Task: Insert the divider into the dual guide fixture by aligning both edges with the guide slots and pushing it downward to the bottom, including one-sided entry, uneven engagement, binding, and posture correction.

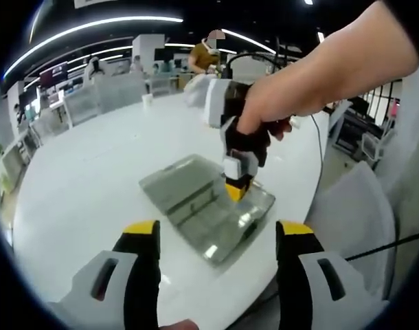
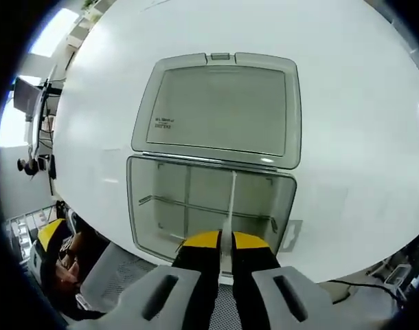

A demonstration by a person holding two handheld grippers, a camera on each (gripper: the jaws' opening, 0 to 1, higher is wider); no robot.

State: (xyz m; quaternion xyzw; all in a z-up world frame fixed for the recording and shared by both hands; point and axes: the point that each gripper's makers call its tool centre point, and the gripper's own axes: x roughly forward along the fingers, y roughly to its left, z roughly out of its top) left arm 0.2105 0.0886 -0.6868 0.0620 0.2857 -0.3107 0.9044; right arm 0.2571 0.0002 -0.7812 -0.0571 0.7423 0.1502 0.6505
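Looking along the left tongs (image 1: 216, 240), jaws standing wide apart over a white round worktop (image 1: 93, 179). Farther on, showing a clear box (image 1: 206, 206) lying open on it, with the right tongs (image 1: 235, 187), gripped by a hand (image 1: 281, 103), reaching down into the box's near-right part.

Yellow-tipped tongs (image 2: 225, 242), white table (image 2: 347, 137)
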